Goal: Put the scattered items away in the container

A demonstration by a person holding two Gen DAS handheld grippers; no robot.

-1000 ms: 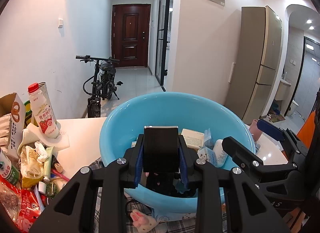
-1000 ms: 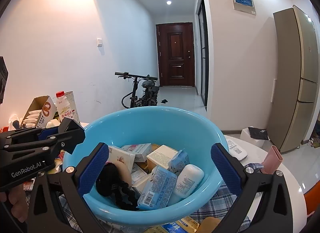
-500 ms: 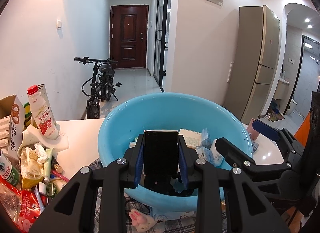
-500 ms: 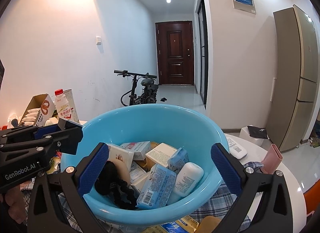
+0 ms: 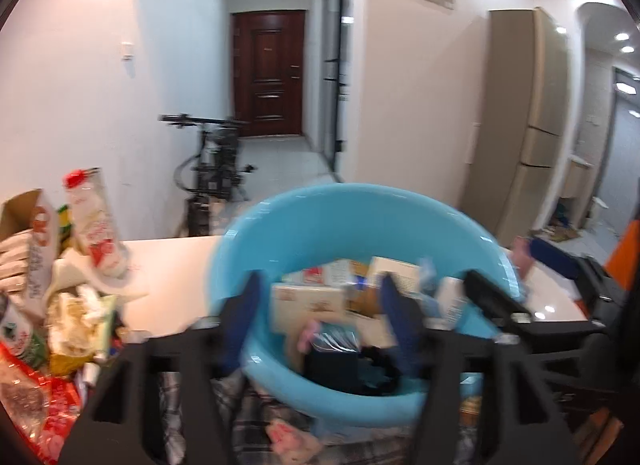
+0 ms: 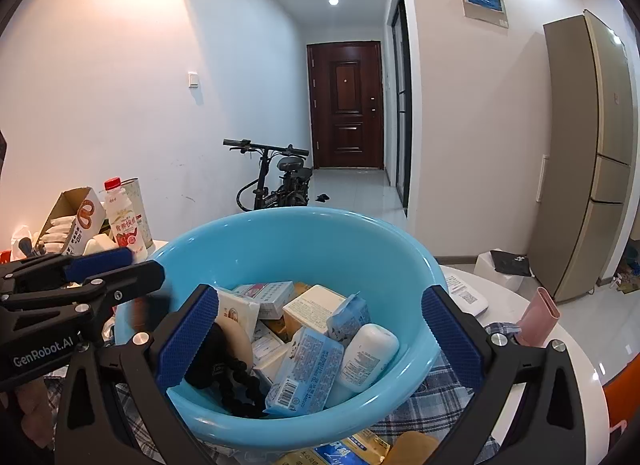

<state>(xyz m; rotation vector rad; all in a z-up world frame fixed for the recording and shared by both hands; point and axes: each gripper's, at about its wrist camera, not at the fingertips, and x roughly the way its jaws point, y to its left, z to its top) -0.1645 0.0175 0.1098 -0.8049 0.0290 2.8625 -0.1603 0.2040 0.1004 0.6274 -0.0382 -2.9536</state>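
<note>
My left gripper jaws just opened wide, black box dropped into blue basin, my right gripper wide, empty, over basin's near rim

The basin sits at lower centre of the frame on a checked cloth, with boxes, packets and a bottle inside. A milk bottle and carton stand at left; a bicycle stands behind, before the door.
</note>
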